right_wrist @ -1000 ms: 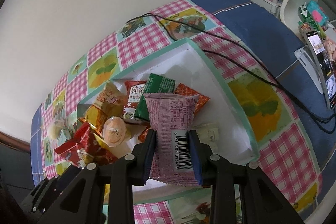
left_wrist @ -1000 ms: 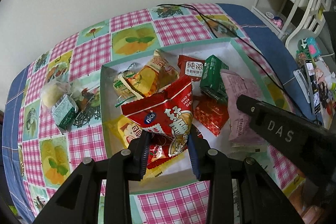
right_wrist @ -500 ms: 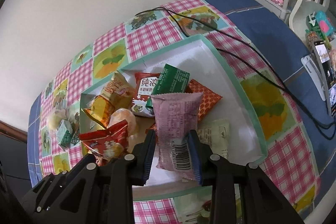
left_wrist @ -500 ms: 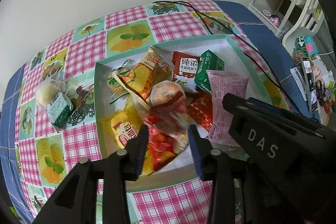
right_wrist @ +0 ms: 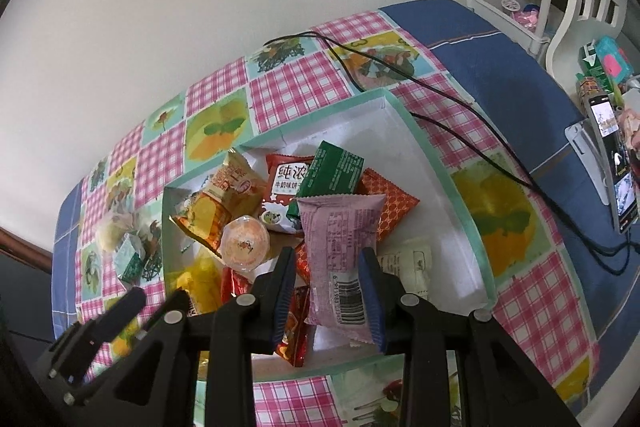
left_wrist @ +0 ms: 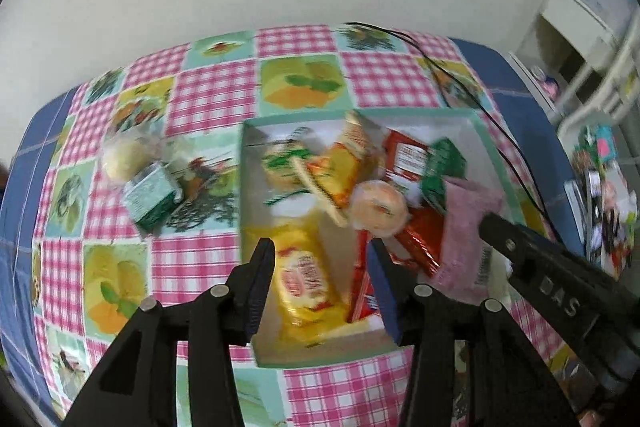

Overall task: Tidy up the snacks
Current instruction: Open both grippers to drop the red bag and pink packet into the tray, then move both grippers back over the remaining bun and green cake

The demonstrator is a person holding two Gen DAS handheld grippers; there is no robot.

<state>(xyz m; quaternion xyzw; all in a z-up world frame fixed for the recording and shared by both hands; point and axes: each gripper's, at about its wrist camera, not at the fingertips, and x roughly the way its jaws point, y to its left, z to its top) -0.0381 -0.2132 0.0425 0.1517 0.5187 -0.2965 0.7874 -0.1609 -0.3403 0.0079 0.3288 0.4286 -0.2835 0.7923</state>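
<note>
On the checked desk, my left claw, jaws just opening and empty, hangs over the box; my right claw pinches the pink packet, long axis pointing away.

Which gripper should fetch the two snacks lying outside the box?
Left, probably. The left gripper is open and empty, nearer the green packet on the tablecloth. The right gripper is shut on the pink packet above the box.
</note>
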